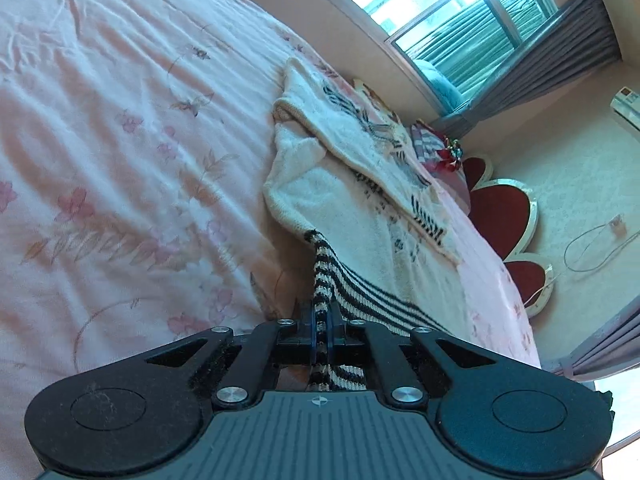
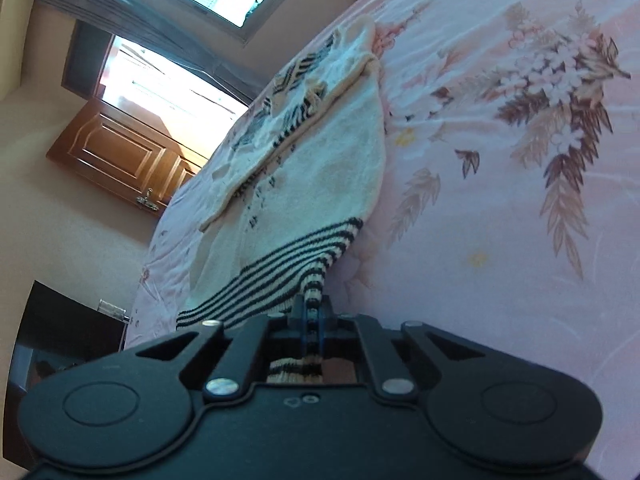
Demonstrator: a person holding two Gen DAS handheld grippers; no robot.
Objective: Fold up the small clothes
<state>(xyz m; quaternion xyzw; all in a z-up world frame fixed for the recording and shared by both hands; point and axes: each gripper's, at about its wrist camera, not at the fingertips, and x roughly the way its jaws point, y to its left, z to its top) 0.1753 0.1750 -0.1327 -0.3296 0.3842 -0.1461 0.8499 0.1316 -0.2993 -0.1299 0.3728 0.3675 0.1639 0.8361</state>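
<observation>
Plainly, the left hand-held gripper [image 1: 320,322] was clamped on one corner of the striped hem [image 1: 376,300], the knit bunched between its closed jaws and trailing back under them. The right hand-held gripper [image 2: 314,316] was pinched shut on the opposite corner of that same band, so the hem hung taut between the two. Out from there the small cream sweater [image 1: 340,184] ran away across the bed [image 1: 120,140], its body resting on the pink floral sheet towards the far edge, one sleeve [image 1: 372,136] already laid over the chest. It looked soft, light and floppy, a fuzzy knit that would sag and stretch rather than hold a line; the ribbed hem corners seemed the firmest places to take it. No container showed anywhere on the bed.
</observation>
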